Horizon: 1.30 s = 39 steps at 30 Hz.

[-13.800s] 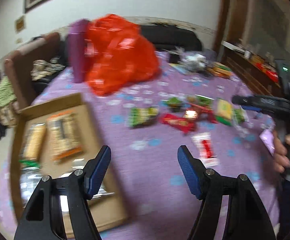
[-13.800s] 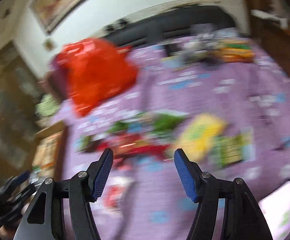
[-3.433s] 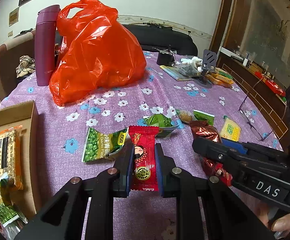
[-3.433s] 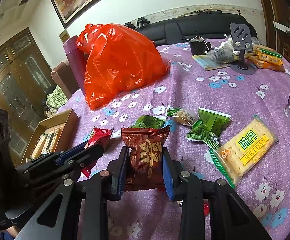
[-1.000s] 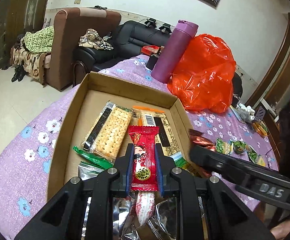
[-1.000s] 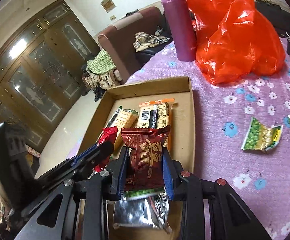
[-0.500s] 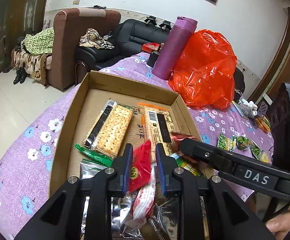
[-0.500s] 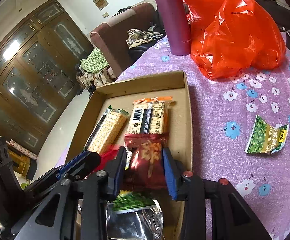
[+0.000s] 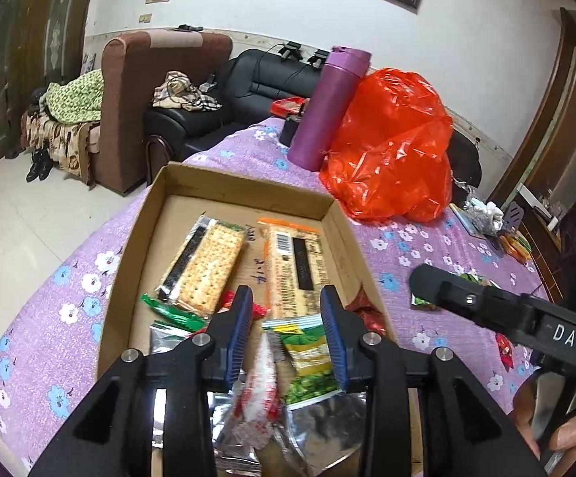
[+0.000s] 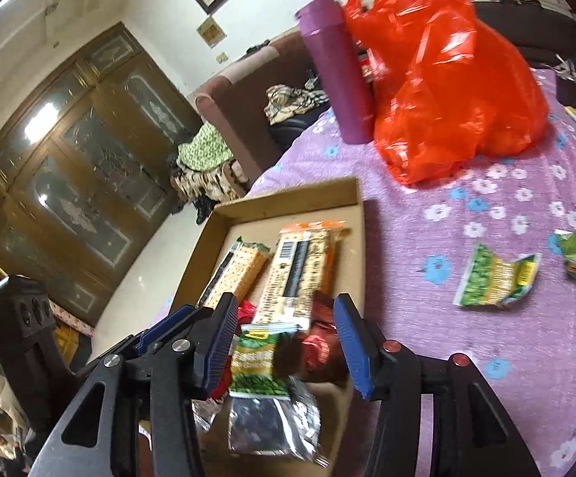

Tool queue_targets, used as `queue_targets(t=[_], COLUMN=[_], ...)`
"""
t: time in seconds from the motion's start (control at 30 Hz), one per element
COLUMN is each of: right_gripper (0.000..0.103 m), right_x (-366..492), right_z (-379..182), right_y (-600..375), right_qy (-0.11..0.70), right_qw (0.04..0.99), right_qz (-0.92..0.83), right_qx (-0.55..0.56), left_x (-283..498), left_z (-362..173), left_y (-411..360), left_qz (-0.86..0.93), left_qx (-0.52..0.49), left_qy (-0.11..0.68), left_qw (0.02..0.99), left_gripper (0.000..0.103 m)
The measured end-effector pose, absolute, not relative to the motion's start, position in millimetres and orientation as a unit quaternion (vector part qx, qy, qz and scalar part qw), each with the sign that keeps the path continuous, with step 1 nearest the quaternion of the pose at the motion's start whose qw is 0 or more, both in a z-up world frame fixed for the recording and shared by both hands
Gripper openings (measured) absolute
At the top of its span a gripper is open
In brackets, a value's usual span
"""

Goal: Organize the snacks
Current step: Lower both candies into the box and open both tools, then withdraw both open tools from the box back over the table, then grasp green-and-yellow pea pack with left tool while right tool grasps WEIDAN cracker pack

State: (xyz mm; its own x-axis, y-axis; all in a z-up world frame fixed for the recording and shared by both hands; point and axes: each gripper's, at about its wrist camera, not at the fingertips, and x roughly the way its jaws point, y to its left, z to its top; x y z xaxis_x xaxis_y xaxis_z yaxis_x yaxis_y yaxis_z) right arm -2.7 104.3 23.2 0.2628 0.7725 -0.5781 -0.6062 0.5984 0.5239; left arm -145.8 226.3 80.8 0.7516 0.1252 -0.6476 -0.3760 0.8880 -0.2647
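Purple flowered tabletop (image 9: 69, 278) carries the cardboard box (image 9: 244, 189). Both left tongs (image 9: 288, 330) and right tongs (image 10: 288, 342) have just been opened, empty; the dark red packet (image 10: 319, 349) is dropped at the box's 3 o'clock wall, where it could be snagged and dragged out on withdrawal.

Cardboard, crinkly plastic, cloth.
Matt brown cardboard box (image 9: 244, 192); glossy foil and plastic snack wrappers (image 9: 304, 348) inside, silver foil pack (image 10: 272, 425) shiny. Red bag (image 9: 391, 147) thin glossy plastic, creased. Purple bottle (image 9: 327, 107) smooth, satin. Tablecloth (image 10: 466, 206) soft matt floral fabric. Left gripper (image 9: 287, 334) matt black plastic, ribbed blue pads (image 9: 240, 334), metal screws.
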Motion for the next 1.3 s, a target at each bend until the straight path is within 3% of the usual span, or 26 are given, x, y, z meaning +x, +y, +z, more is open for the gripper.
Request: queue_targets(t=[0.47, 0.67, 0.8, 0.87, 1.2, 1.3], right_gripper=[0.055, 0.055, 0.055, 0.055, 0.055, 0.055], right_x=[34.4, 50.4, 60.8, 67.9, 71.5, 73.6], right_z=[17.8, 9.5, -1.7, -6.7, -3.9, -2.2], right_y=[-35.5, -92.8, -115.9, -126.0, -145.2, -155.6], right_qy=[0.423, 0.41, 0.41, 0.412, 0.403, 0.397], right_qw=[0.81, 0.822, 0.818, 0.815, 0.818, 0.826], right_qz=[0.372, 0.338, 0.327, 0.322, 0.31, 0.292], right_qx=[0.166, 0.205, 0.234, 0.249, 0.268, 0.274], left_x=[-108.6, -66.1, -28.2, -9.7, 33.8, 40.8], left_z=[94.8, 92.9, 79.1, 67.7, 37.0, 27.7], left_y=[160.8, 116.7, 91.6, 80.8, 62.3, 57.8], left_qz=[0.098, 0.062, 0.058, 0.065, 0.108, 0.103], left_qx=[-0.137, -0.111, -0.085, -0.068, -0.032, -0.033], left_qy=[0.346, 0.37, 0.401, 0.421, 0.452, 0.468], left_qw=[0.923, 0.92, 0.91, 0.902, 0.885, 0.877], left_gripper=[0.037, 0.048, 0.064, 0.067, 0.066, 0.048])
